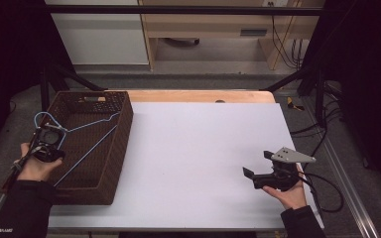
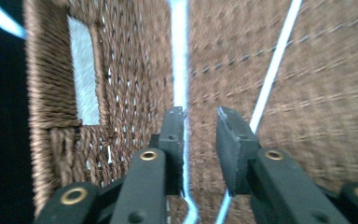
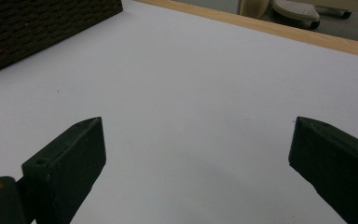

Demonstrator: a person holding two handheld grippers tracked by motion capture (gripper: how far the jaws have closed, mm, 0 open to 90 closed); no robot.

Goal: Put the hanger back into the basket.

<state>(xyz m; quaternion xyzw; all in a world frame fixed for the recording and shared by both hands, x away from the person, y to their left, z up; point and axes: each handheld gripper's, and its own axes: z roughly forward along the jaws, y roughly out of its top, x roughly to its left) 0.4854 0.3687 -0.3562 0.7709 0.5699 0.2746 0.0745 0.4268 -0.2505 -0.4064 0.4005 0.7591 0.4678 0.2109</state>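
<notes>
**Blue hanger lies in the basket, left claw parted beside its wire**

At the near right of the desk (image 1: 193, 148), the person's right hand (image 1: 291, 194) holds the right claw (image 1: 258, 166) low over the white surface. Its jaws stand wide apart with nothing between them; in the right gripper view only bare white desk shows in the gap.

At the near left, the left hand (image 1: 35, 166) holds the left claw (image 2: 200, 114) at the left rim of the brown woven basket (image 1: 121, 131), pointing into it. Its jaws stand narrowly apart. In the left gripper view, one blue wire of the hanger (image 1: 87, 148) runs through the gap close along the inner face of the left jaw; the other jaw stands clear of it, so the wire is not pinched.

The hanger lies inside the basket, its hook curling over the left rim just above the left claw, one long wire slanting toward the basket's near end and another reaching toward its far right wall.

Farther off, a bare wooden strip of the desk shows beyond the white sheet.
</notes>
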